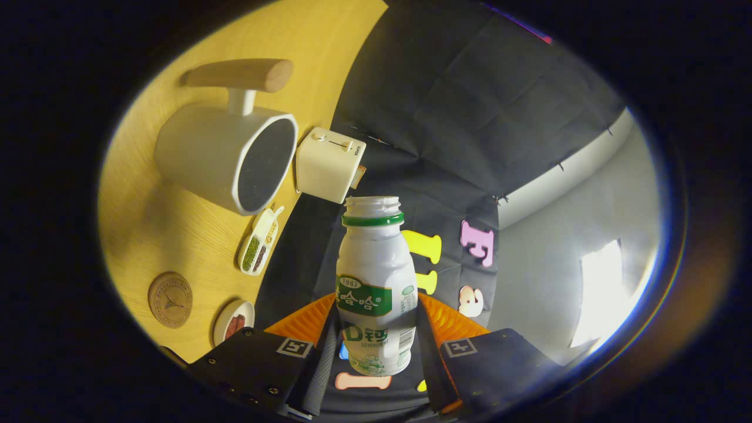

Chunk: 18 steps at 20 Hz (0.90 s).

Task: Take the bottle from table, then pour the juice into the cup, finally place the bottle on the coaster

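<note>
A small white bottle [375, 282] with a green neck ring and a green label sits between my fingers, its mouth open with no cap. My gripper [376, 346] is shut on its lower body, one finger on each side. The whole view is rolled, so the yellow table [176, 223] runs up the side beyond the bottle. A white cup [226, 155] with a wooden handle stands on that table, its dark opening turned towards the bottle's mouth but apart from it. A round cork coaster [170, 299] lies on the table, nearer to my fingers than the cup.
A cream toaster-like box [329, 163] stands beside the cup near the table's back edge. A narrow white dish of beans [258, 242] and a small round dish with red pieces [234, 322] lie between cup and coaster. A grey wall with a bright window [599, 288] is beyond.
</note>
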Each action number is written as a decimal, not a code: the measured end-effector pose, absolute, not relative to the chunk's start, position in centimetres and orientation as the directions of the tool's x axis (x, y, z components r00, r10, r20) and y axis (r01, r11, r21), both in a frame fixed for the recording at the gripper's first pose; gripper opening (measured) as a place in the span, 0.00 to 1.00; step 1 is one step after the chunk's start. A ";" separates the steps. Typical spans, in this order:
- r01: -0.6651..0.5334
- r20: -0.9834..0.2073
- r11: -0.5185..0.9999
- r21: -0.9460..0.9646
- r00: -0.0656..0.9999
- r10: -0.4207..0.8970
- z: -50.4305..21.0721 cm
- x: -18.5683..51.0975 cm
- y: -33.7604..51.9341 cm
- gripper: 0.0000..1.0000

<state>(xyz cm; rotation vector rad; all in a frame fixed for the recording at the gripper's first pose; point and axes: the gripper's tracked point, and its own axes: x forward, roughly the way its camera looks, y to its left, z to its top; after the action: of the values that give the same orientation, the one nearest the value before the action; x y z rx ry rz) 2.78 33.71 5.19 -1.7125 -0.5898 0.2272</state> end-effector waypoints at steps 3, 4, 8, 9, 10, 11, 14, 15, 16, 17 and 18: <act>0.157 0.138 -0.002 -0.988 0.871 0.472 5.1 3.1 33.0 0.66; 0.131 0.129 0.027 -0.991 0.877 0.464 5.1 3.2 32.9 0.66; 0.017 0.085 0.158 -0.987 0.894 0.440 5.0 3.8 32.2 0.66; -0.006 0.078 0.188 -0.982 0.897 0.435 4.9 3.8 32.1 0.66; -0.028 0.070 0.216 -0.976 0.900 0.431 4.8 3.8 32.0 0.66; -0.048 0.062 0.242 -0.969 0.902 0.427 4.8 4.0 31.9 0.66; -0.104 0.044 0.322 -0.941 0.906 0.420 5.0 4.2 31.6 0.66; -0.128 0.035 0.355 -0.926 0.907 0.419 5.0 4.4 31.5 0.66; -0.161 0.023 0.394 -0.905 0.906 0.422 4.9 4.4 31.5 0.66; -0.196 0.008 0.436 -0.878 0.906 0.424 4.8 4.5 31.3 0.66; -0.232 -0.009 0.478 -0.847 0.906 0.423 4.7 4.7 31.3 0.66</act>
<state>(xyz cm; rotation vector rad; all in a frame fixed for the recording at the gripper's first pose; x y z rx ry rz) 4.66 31.28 4.70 -0.9956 -0.2127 0.4036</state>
